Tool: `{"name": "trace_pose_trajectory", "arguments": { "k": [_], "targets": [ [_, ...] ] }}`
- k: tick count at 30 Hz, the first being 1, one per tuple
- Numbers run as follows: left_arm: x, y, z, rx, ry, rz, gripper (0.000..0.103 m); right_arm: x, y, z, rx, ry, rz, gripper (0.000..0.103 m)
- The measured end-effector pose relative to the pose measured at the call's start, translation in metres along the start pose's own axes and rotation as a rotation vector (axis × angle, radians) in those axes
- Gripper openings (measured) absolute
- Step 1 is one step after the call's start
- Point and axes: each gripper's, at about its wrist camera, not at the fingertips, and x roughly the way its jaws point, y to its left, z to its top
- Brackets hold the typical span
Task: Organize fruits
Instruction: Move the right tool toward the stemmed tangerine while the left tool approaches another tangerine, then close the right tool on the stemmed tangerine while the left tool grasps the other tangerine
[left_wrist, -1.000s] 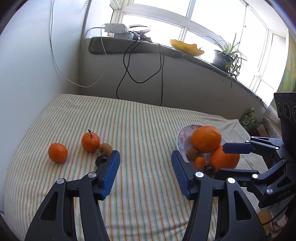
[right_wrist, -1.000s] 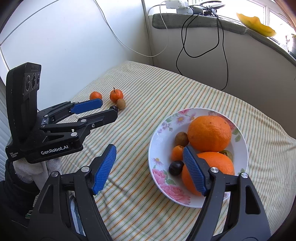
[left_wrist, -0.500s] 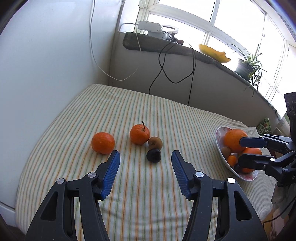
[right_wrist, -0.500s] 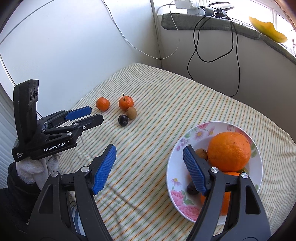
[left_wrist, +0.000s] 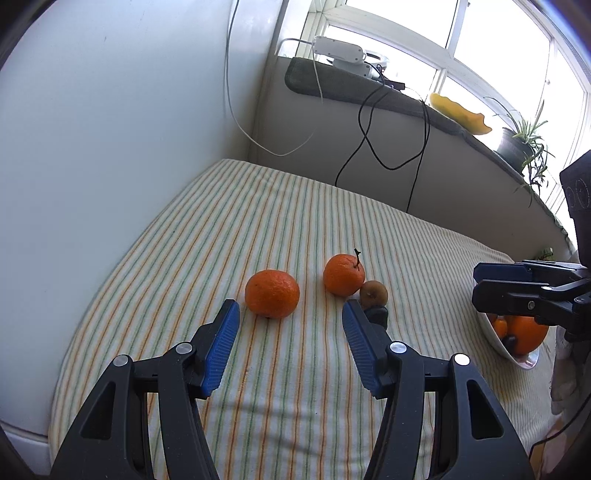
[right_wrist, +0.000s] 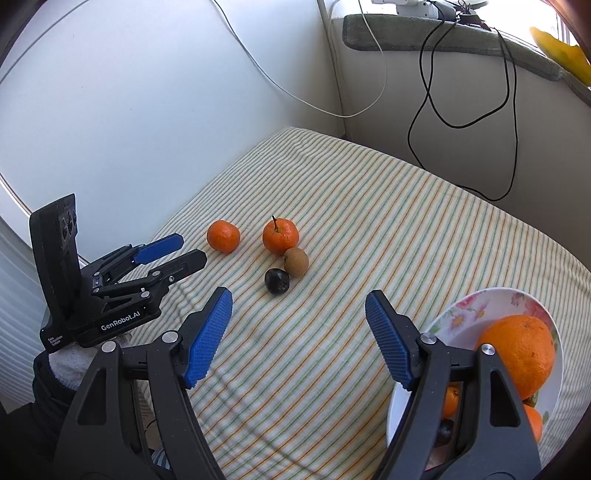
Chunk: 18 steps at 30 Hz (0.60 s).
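Observation:
Several loose fruits lie on the striped cloth: a mandarin (left_wrist: 272, 293) (right_wrist: 223, 236), a stemmed mandarin (left_wrist: 344, 274) (right_wrist: 280, 236), a brown kiwi (left_wrist: 373, 293) (right_wrist: 296, 261) and a dark plum (right_wrist: 277, 281), half hidden behind my finger in the left wrist view (left_wrist: 380, 315). My left gripper (left_wrist: 290, 345) (right_wrist: 183, 247) is open and empty just short of the plain mandarin. My right gripper (right_wrist: 298, 341) (left_wrist: 480, 282) is open and empty beside a floral bowl (right_wrist: 465, 314) (left_wrist: 498, 341) holding oranges (right_wrist: 521, 349) and small fruits.
The striped cloth (left_wrist: 295, 229) covers a table against a white wall on the left and a ledge behind. Cables (left_wrist: 369, 136) hang from the ledge. A power strip (left_wrist: 338, 50), a yellow dish (left_wrist: 461, 114) and a potted plant (left_wrist: 521, 144) sit on the windowsill.
My left gripper has swung left from the bowl and moved toward the loose fruits. My right gripper has shifted left, so the bowl now sits at its right edge. Both stayed open.

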Motion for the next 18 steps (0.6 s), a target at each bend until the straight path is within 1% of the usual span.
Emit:
{"name": "trace_pose_trajectory", "arguments": {
  "k": [4, 8, 11, 15, 18],
  "targets": [
    [0.007, 0.005, 0.004, -0.013, 0.011, -0.013, 0.057, 0.018, 0.004, 0.012, 0.026, 0.029, 0.039, 0.077],
    [0.013, 0.009, 0.006, -0.017, 0.020, -0.020, 0.055, 0.035, 0.007, 0.024, 0.033, 0.050, 0.045, 0.077],
    [0.016, 0.011, 0.006, -0.023, 0.026, -0.027, 0.051, 0.053, 0.011, 0.033, 0.038, 0.075, 0.049, 0.074],
    [0.020, 0.011, 0.005, -0.018, 0.036, -0.028, 0.050, 0.075, 0.012, 0.042, 0.040, 0.104, 0.040, 0.070],
    [0.025, 0.012, 0.005, -0.020, 0.045, -0.030, 0.049, 0.089, 0.010, 0.047, 0.056, 0.124, 0.047, 0.069]
  ]
}}
